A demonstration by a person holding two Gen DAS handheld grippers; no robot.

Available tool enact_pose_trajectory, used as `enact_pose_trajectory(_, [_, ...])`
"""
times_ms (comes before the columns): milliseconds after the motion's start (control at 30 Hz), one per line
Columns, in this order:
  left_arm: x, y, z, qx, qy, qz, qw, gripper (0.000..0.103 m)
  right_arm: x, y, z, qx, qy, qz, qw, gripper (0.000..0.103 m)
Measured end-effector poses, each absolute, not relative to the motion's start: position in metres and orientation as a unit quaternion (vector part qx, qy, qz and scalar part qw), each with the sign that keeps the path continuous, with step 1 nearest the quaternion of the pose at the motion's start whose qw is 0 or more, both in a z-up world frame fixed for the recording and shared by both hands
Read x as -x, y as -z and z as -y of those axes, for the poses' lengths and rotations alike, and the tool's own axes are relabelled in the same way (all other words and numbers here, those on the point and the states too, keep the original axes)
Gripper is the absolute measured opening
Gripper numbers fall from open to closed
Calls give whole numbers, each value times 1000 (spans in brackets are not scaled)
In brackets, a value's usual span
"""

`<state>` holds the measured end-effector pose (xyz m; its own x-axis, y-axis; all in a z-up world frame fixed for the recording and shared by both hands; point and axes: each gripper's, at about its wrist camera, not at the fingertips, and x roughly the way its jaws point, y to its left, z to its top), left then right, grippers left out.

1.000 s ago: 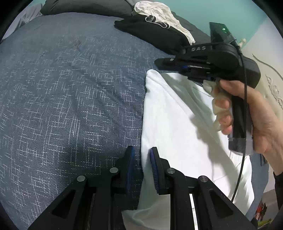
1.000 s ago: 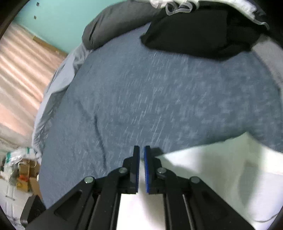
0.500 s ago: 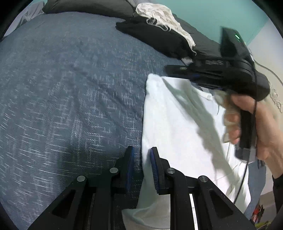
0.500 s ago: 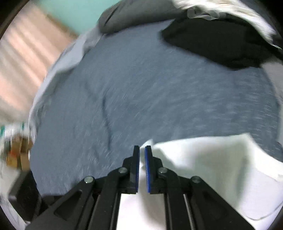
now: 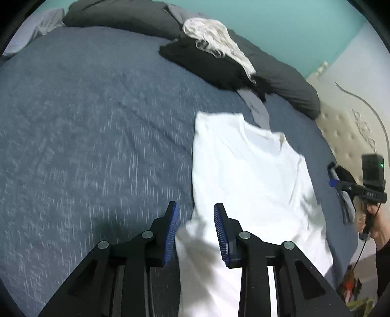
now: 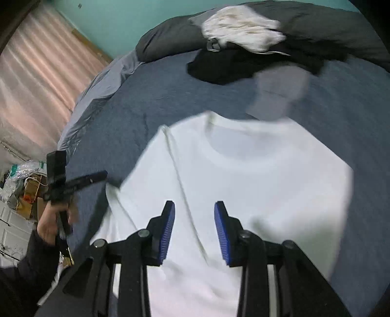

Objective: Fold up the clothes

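White t-shirt (image 5: 246, 175) lies flat on the blue-grey bedspread (image 5: 92, 136), collar end toward the pillows, one side folded in along a straight vertical edge in the left wrist view. Left gripper (image 5: 196, 228): jaws spread wide, nothing between the blue pads (image 5: 170, 234); the shirt's lower corner lies under the gap, contact unclear. Right gripper (image 6: 195, 230): also wide open, empty, hanging over the shirt's midsection just beside a sleeve seam; touching or not, can't tell. Left wrist view catches the right gripper off the shirt's right edge, held in a hand (image 5: 373, 224). Beyond the collar: a grey garment (image 6: 277, 95), then a black garment (image 6: 234, 65) with a crumpled white cloth (image 6: 241, 26) on top, lying against dark grey pillows (image 5: 126, 17). Teal wall (image 5: 280, 26) behind. Both views motion-blurred.
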<state>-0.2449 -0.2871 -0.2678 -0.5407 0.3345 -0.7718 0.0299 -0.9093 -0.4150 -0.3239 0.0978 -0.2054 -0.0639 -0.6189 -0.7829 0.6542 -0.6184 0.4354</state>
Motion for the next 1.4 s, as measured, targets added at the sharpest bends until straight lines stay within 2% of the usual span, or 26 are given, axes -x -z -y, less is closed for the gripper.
enact_pose_trajectory(100, [234,274,288,480,-852,195,80,33,309,213,-155,-533,742,-17,406,40])
enact_pose_trajectory(367, [220,281,293,488,-846,199,80,34,295,251,-248,-563,762,-28,319,40])
enact_pose_trajectory(467, [223,282,293,487,-847,197,84,39,300,267,-262,-569,766,6,299,40])
enact_pose_trajectory(867, [238,290,275,498,-845,157,112,39,318,304,-250,-575,766,28,285,40])
enact_pose_trajectory(933, [241,292,275,497,-846,159,115,39,318,306,-248,-572,767,27,289,32])
enact_pose_trajectory(967, [242,292,274,497,-845,159,116,39,317,305,-248,-568,770,25,290,23])
enact_pose_trajectory(1033, [244,293,272,496,-845,156,121,39,316,304,-247,-559,776,22,291,18])
enact_pose_trajectory(1067, [245,294,272,496,-846,155,123,39,316,303,-247,-556,777,22,294,12])
enact_pose_trajectory(1267, [249,293,271,487,-849,155,134,38,311,295,-249,-531,791,26,303,5])
enact_pose_trajectory(1400, [250,291,266,491,-847,149,141,15,306,287,-252,-516,799,26,307,4])
